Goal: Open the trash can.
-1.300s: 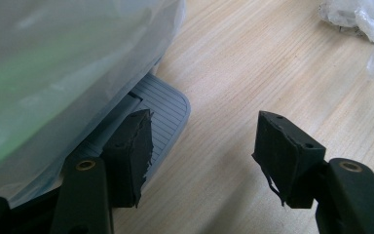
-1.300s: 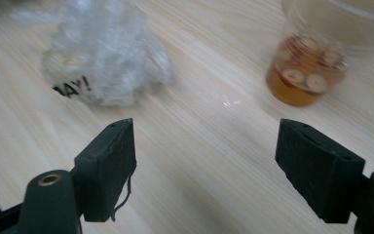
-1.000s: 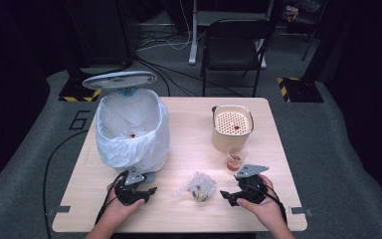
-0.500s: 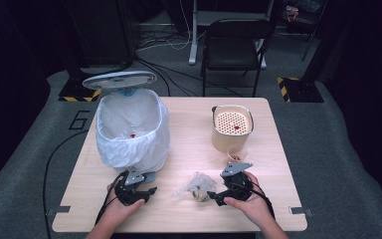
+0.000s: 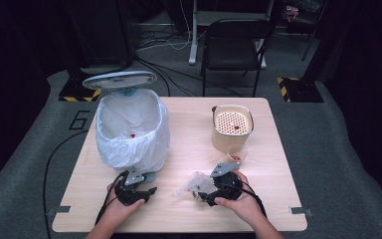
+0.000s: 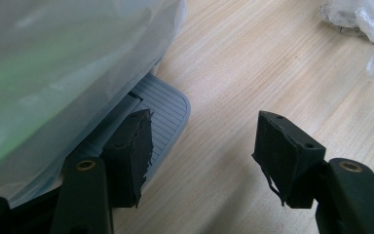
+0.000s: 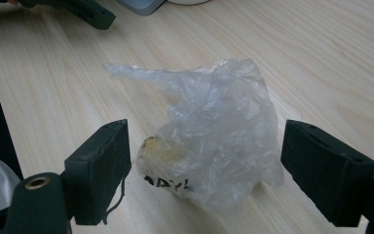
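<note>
**Right claw lined up on the bag**

My right claw point(image 7: 202, 165) is spread wide with the crinkled clear bag point(image 7: 214, 136) between its jaws, not yet touched; I judge it set for a pinch. The bag lies near the bench's point(image 5: 189, 119) front edge, mid-way. My left claw point(image 6: 202, 146) gapes empty by the lined bin's point(image 5: 132, 127) ribbed pedal point(image 6: 163, 114).

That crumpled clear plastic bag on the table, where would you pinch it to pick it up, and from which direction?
Probably across the bulky lower part of the crumpled plastic bag, where something yellowish sits inside and gives the jaws something firm. The thin twisted tail toward the far left looks likely to slip. The right gripper is already open with a jaw on either side of that bulge, so coming in low from the person's side seems best.
</note>
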`<state>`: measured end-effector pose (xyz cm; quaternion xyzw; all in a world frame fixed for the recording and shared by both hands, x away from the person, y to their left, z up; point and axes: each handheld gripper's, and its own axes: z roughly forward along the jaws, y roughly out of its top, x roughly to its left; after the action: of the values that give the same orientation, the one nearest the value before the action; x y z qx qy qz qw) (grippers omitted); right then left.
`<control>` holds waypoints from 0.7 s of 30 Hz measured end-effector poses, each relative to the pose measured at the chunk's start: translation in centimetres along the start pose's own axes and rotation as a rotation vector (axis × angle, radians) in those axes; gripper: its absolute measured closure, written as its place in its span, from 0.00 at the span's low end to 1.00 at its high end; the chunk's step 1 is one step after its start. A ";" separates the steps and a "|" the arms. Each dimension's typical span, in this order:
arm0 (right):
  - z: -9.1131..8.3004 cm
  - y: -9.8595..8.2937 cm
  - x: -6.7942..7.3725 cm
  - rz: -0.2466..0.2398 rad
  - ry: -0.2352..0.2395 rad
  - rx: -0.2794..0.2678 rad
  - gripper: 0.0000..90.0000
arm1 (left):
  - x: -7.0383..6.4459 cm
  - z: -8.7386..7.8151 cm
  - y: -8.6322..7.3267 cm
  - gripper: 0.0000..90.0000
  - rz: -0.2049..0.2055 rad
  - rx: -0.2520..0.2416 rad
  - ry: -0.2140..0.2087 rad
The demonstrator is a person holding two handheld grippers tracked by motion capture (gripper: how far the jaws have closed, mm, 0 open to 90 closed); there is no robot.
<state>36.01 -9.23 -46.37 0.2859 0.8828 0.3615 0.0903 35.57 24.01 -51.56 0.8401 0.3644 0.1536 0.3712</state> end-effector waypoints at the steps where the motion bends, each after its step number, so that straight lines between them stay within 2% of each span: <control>1: 0.1 0.0 0.1 -0.004 0.001 0.001 0.20 | 0.0 0.0 0.0 0.43 0.000 -0.001 0.001; 7: 0.6 0.6 0.5 -0.023 0.003 -0.002 0.17 | 0.0 0.0 0.0 0.43 0.002 -0.001 0.003; 10: 1.2 0.7 0.6 -0.032 0.006 0.015 0.17 | 0.0 0.0 0.0 0.43 0.000 -0.002 0.003; 20: 3.3 -0.5 0.0 -0.006 -0.033 0.056 0.20 | 0.0 0.0 0.0 0.43 0.001 -0.005 -0.004; 21: 3.4 -0.6 -0.1 -0.020 -0.032 0.057 0.21 | 0.0 0.0 0.0 0.43 0.002 -0.002 -0.001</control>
<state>37.11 -7.67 -49.24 0.2850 0.8941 0.3307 0.0997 35.59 24.04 -51.57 0.8402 0.3632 0.1539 0.3722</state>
